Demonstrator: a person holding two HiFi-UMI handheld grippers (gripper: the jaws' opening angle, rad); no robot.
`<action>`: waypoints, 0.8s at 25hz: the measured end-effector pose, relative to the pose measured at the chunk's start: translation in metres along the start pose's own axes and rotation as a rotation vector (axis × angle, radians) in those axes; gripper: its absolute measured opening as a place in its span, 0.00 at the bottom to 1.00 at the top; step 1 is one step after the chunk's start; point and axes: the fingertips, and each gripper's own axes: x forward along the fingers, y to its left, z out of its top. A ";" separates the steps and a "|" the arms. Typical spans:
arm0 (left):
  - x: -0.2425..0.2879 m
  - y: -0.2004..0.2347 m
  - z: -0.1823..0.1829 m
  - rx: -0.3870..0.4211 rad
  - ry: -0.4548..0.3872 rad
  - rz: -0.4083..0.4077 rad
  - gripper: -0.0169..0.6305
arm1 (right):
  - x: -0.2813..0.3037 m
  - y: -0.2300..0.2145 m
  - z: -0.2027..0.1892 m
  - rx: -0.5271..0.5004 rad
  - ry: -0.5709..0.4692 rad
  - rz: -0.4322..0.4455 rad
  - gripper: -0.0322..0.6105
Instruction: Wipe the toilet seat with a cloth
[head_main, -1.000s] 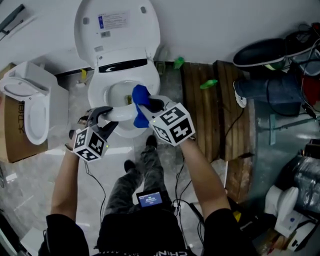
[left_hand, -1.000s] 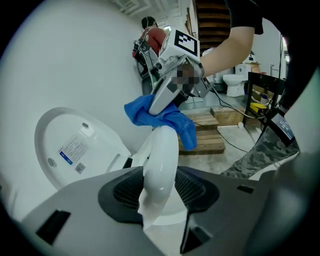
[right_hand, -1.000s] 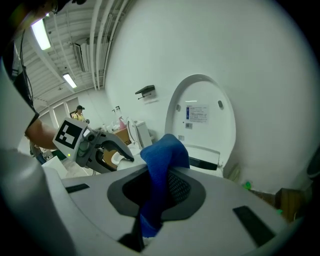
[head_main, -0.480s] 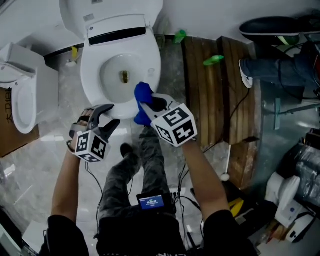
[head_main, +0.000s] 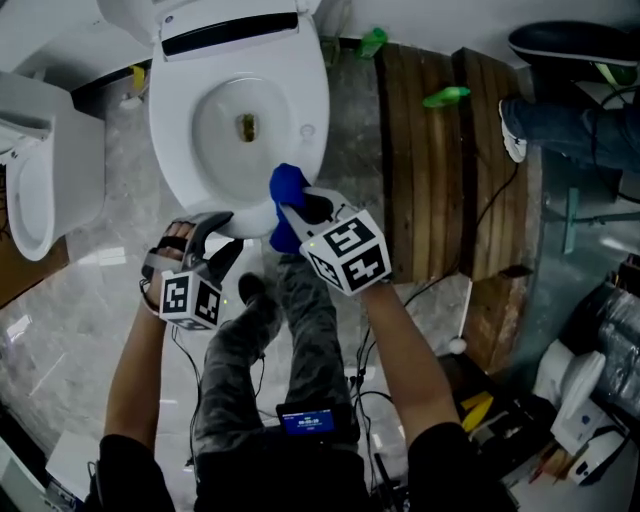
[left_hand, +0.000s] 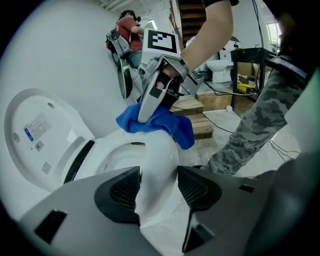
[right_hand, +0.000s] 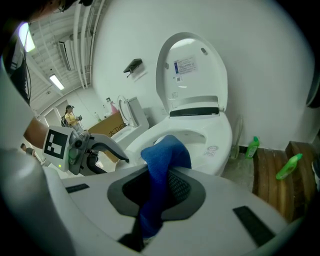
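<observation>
The toilet seat (head_main: 170, 150) is white and glossy, an oval ring lying flat on the bowl, with its lid (right_hand: 192, 65) standing up against the wall behind. The cloth (head_main: 285, 188) is deep blue and soft, bunched into folds. It is pinched between the jaws of the right gripper (head_main: 293, 208), and its free end sticks out over the front rim of the seat, toward the person's right. Whether it touches the rim, I cannot tell.

Head view from above, steeply down on the toilet (head_main: 312, 90), left gripper view low, close at its front rim, facing the right gripper (left_hand: 150, 116), right gripper view close, facing the raised lid (right_hand: 192, 65) and left gripper (right_hand: 112, 163), toilet shared by all.
</observation>
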 end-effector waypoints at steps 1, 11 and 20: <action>0.006 -0.004 -0.005 -0.001 0.003 -0.005 0.39 | 0.005 -0.002 -0.007 0.004 0.005 -0.001 0.13; 0.062 -0.027 -0.047 -0.056 0.043 -0.039 0.38 | 0.047 -0.016 -0.059 0.069 0.050 0.024 0.13; 0.086 -0.030 -0.059 -0.230 0.085 -0.132 0.35 | 0.055 -0.017 -0.070 0.085 0.082 0.043 0.13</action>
